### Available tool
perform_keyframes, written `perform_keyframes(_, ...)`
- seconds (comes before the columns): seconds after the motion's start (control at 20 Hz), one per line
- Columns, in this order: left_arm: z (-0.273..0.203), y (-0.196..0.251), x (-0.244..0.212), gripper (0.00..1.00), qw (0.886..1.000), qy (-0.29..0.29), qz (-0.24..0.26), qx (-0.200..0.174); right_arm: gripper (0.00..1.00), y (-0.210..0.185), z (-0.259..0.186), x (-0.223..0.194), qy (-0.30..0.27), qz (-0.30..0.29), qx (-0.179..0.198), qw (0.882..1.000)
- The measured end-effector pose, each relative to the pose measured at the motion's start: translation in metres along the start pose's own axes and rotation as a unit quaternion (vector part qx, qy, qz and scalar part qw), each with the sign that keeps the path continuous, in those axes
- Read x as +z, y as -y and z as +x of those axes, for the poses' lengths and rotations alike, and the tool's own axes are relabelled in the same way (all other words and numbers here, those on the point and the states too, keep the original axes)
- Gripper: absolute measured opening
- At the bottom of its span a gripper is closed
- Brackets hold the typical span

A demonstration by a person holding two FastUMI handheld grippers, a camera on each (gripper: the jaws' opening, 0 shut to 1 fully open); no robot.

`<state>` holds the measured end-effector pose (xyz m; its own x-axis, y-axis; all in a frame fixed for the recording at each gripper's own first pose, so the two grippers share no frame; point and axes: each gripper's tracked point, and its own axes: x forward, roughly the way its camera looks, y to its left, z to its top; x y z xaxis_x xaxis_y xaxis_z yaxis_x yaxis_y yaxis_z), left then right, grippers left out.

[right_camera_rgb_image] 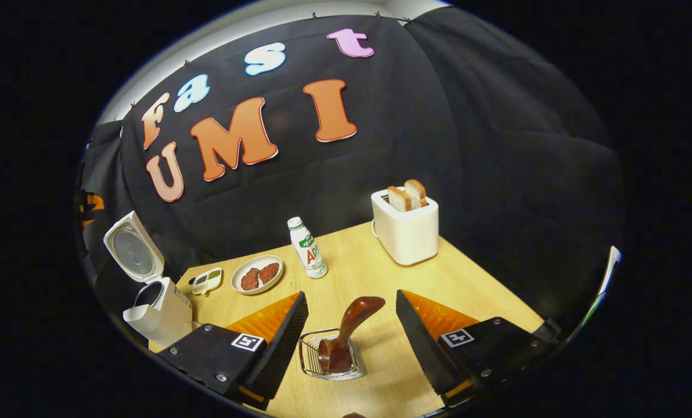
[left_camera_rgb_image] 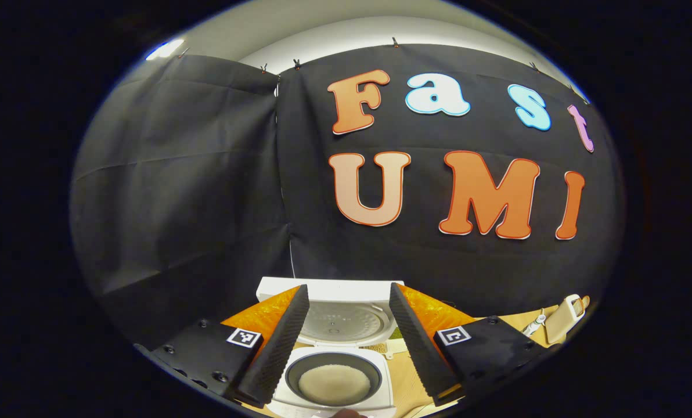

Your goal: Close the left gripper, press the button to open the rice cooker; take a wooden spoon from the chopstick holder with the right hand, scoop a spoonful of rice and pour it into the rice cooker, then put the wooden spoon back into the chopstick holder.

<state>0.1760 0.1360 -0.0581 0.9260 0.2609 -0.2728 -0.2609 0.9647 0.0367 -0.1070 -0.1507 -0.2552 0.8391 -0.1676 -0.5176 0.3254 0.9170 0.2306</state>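
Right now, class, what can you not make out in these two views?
- Cooker front: cut off by the left gripper view's bottom edge.
- Spoon bowl: down inside the holder, right gripper view.
- Small dish contents: too small, right gripper view.

I'm working in a staged recording booth, not a real kitchen: black cloth wall point(right_camera_rgb_image: 497, 145) clipped up behind a wooden tabletop point(right_camera_rgb_image: 369, 273), with a rice cooker point(right_camera_rgb_image: 154, 302), toaster point(right_camera_rgb_image: 405, 229) and plate of food point(right_camera_rgb_image: 257, 274) along its back edge.
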Motion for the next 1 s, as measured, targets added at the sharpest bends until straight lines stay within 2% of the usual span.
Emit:
perform_keyframes(0.1, 0.022, -0.003, 0.017, 0.91, 1.000, 0.006, -0.003, -0.003, 0.95, 0.007, -0.014, 0.024, 0.025, 0.003, -0.012, 1.000)
perform_keyframes(0.2, 0.047, -0.006, 0.032, 0.94, 1.000, 0.016, -0.007, -0.006, 0.95, 0.013, -0.031, 0.047, 0.051, 0.006, -0.026, 0.998)
perform_keyframes(0.25, 0.059, -0.011, 0.037, 0.91, 1.000, 0.019, 0.001, 0.002, 0.95, 0.018, -0.040, 0.056, 0.064, 0.004, -0.035, 0.997)
perform_keyframes(0.3, 0.074, -0.017, 0.037, 0.94, 1.000, 0.015, 0.011, 0.012, 0.95, 0.021, -0.047, 0.064, 0.074, 0.002, -0.045, 0.996)
perform_keyframes(0.4, 0.100, -0.017, 0.028, 0.92, 1.000, 0.001, 0.011, 0.011, 0.95, 0.025, -0.062, 0.075, 0.087, -0.001, -0.061, 0.994)
perform_keyframes(0.45, 0.113, -0.020, 0.022, 0.91, 1.000, -0.010, 0.011, 0.013, 1.00, 0.028, -0.067, 0.078, 0.090, -0.005, -0.069, 0.993)
perform_keyframes(0.6, 0.141, -0.029, -0.006, 0.94, 0.998, -0.049, 0.013, 0.024, 0.95, 0.030, -0.083, 0.082, 0.094, -0.028, -0.091, 0.991)
perform_keyframes(0.7, 0.151, -0.033, -0.019, 0.91, 0.997, -0.075, 0.012, 0.026, 0.95, 0.027, -0.091, 0.092, 0.104, -0.045, -0.096, 0.989)
perform_keyframes(0.75, 0.153, -0.038, -0.023, 0.96, 0.996, -0.081, 0.017, 0.038, 0.95, 0.023, -0.093, 0.098, 0.109, -0.050, -0.096, 0.988)
perform_keyframes(0.85, 0.156, -0.044, -0.032, 0.92, 0.994, -0.095, 0.021, 0.046, 0.95, 0.016, -0.094, 0.109, 0.119, -0.052, -0.090, 0.987)
perform_keyframes(1.0, 0.155, -0.048, -0.056, 0.91, 0.989, -0.140, 0.011, 0.048, 0.95, 0.006, -0.090, 0.117, 0.127, -0.058, -0.075, 0.987)
